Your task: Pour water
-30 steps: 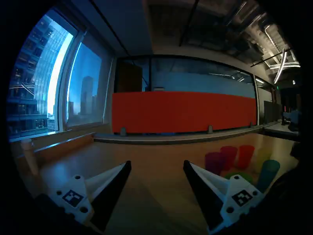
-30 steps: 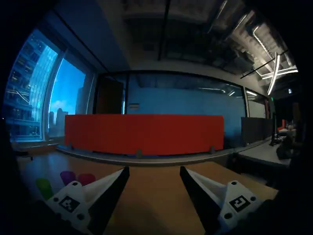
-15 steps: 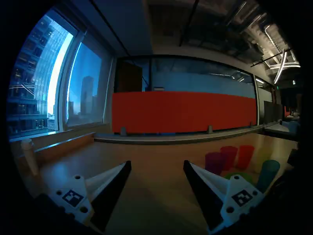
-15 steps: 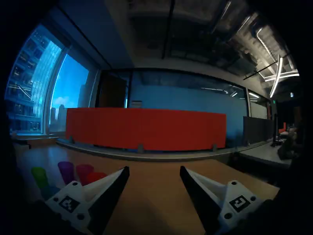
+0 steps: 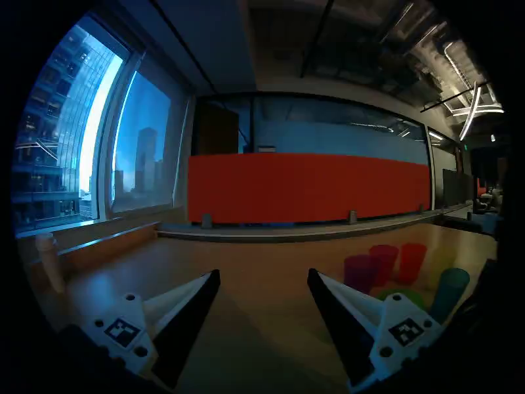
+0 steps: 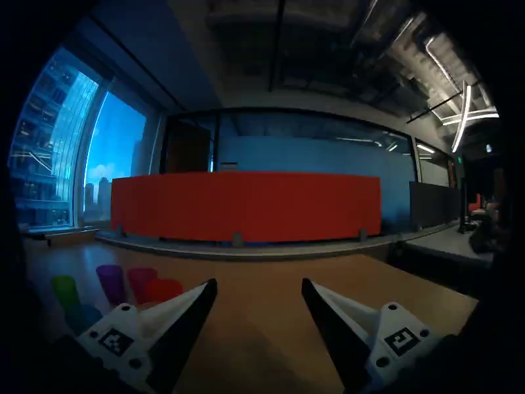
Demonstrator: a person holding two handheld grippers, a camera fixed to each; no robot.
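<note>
Cups (image 6: pixel 111 282) on the desk (image 6: pixel 259 341) show more fully beside the right gripper (image 6: pixel 258 282) than before; left gripper (image 5: pixel 262 272) unmoved, both released.

The table top (image 5: pixel 216 253) looks like pale wood, smooth, with a soft sheen where window light falls on it. The cups (image 5: pixel 384 257) at its right look like coloured, slightly translucent plastic with smooth walls. The left gripper (image 5: pixel 263 272) and right gripper (image 6: pixel 258 282) have matt white plastic finger shells with black inner faces. The far red partition (image 5: pixel 308 187) is flat and matt; its material is unclear. The window (image 5: pixel 141 157) at left is clear glass.
</note>
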